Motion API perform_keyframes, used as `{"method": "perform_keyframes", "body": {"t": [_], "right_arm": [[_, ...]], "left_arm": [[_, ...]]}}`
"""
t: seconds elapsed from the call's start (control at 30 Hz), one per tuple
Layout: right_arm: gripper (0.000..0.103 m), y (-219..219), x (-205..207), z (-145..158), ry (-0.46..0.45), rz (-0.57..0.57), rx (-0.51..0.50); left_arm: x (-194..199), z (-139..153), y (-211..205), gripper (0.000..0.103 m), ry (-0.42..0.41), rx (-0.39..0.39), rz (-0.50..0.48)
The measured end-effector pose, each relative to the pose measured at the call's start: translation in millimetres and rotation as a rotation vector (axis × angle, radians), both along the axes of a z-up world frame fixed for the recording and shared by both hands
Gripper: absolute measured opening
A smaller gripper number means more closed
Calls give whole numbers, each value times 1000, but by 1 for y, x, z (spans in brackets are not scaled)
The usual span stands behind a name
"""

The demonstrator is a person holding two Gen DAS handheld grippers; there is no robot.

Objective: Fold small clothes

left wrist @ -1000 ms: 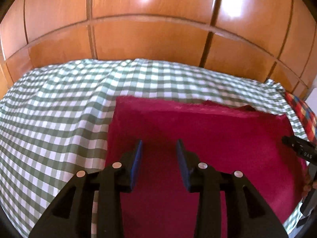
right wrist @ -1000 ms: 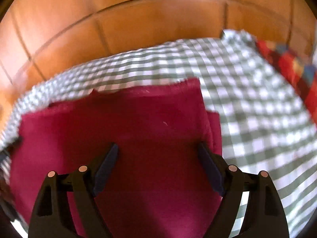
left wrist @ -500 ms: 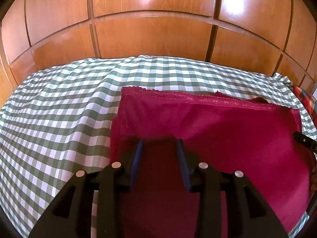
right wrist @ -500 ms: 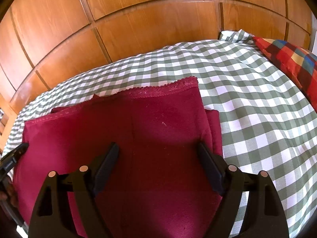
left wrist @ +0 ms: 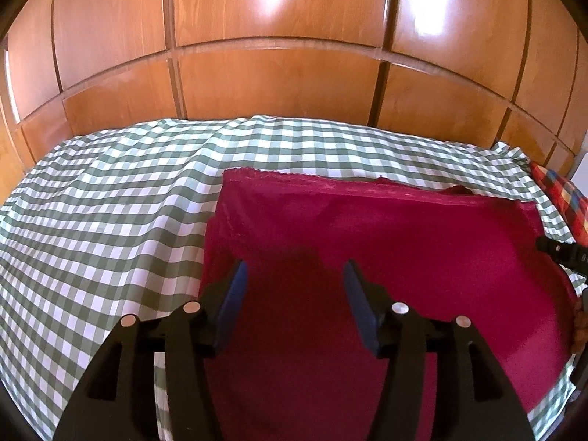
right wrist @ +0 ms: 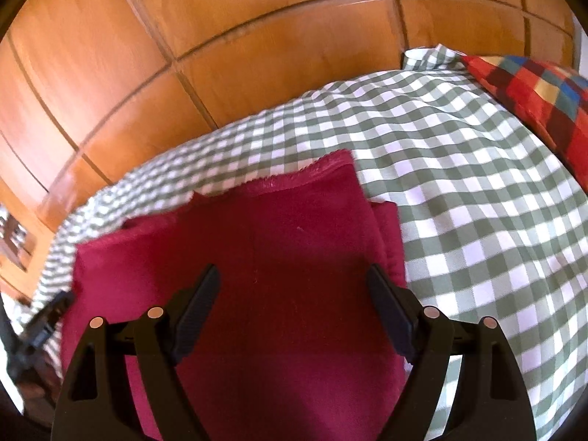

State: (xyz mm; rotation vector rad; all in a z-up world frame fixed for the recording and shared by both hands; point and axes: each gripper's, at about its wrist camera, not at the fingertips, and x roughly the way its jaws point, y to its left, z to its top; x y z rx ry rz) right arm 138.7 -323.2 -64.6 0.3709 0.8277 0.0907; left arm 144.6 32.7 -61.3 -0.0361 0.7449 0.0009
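Left gripper [left wrist: 293,275]: fingers [left wrist: 235,286] have just been opening and stand apart over the red cloth [left wrist: 367,257], nothing pinched between them. Right gripper [right wrist: 294,279]: fingers [right wrist: 382,286] spread wide above the same cloth's right part, gripping nothing. The cloth lies folded flat on the green checked bed sheet [left wrist: 110,220], wooden wall panels [left wrist: 275,73] behind and a bright plaid pillow [right wrist: 533,92] far right.

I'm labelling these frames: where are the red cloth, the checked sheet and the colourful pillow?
red cloth [left wrist: 386,250], left wrist view, its flat middle
checked sheet [right wrist: 459,191], right wrist view, bare stretch right of the cloth
colourful pillow [right wrist: 533,92], right wrist view, its top face
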Motion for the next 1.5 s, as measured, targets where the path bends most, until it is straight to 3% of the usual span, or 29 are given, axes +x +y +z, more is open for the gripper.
{"method": "perform_keyframes", "body": {"t": [0.13,0.4,0.57,0.63,0.7,0.77,0.87,0.97,1.1,1.17,1.37,1.5], "right_arm": [[90,-17,-18,4,3,-22,57],[90,-45,-48,-28,82,8,242],[90,-44,-52,-38,70,100,390],[90,-41,-51,-39,72,118,401],[81,-39,-47,-40,74,126,418],[54,-36,-43,-43,86,112,425],[35,-32,-38,-46,100,117,466],[32,-20,-39,-26,56,152,481],[31,3,-36,8,7,218,465],[31,19,-31,29,-10,257,440],[28,98,-13,81,-55,405,383],[26,164,1,97,-50,515,344]], "left_arm": [[-11,5,-4,58,-13,-9,-13],[-29,7,-17,60,-20,-22,-54],[-40,3,-25,60,-8,-48,-85],[-42,0,-28,60,4,-61,-96],[-45,-5,-29,60,17,-84,-104],[-49,-7,-28,60,20,-98,-107],[-53,-11,-23,60,30,-126,-118],[-55,-14,-17,59,41,-134,-115],[-61,-11,-2,56,43,-207,-120],[-62,-11,7,50,48,-245,-115],[-70,-9,45,43,48,-421,-91],[-73,-14,65,40,63,-523,-129]]}}
